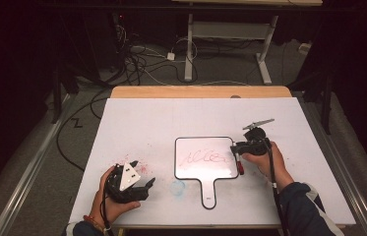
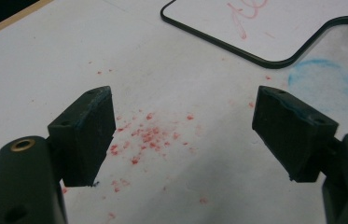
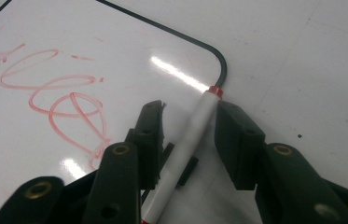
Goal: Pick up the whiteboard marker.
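Note:
A small handled whiteboard (image 1: pixel 191 169) lies on the white table, with a red scribble (image 1: pixel 205 157) across it. At the board's right edge lies a white marker (image 3: pixel 192 135) with a red end, also seen as the red marker (image 1: pixel 240 166) from above. My right gripper (image 3: pixel 185 121) hangs over it with a jaw on either side; a slim gap shows at the left pad, so it stands open around the marker. My left gripper (image 2: pixel 185 135) rests open and holds nothing at the front left (image 1: pixel 146 189), apart from the whiteboard (image 2: pixel 209 28).
Red specks (image 2: pixel 148 137) dot the table under the left jaws. A blue smudge (image 1: pixel 177 187) marks the table beside the board's handle (image 1: pixel 209 194). The table's wooden far edge (image 1: pixel 200 91) borders a floor with cables and desk legs.

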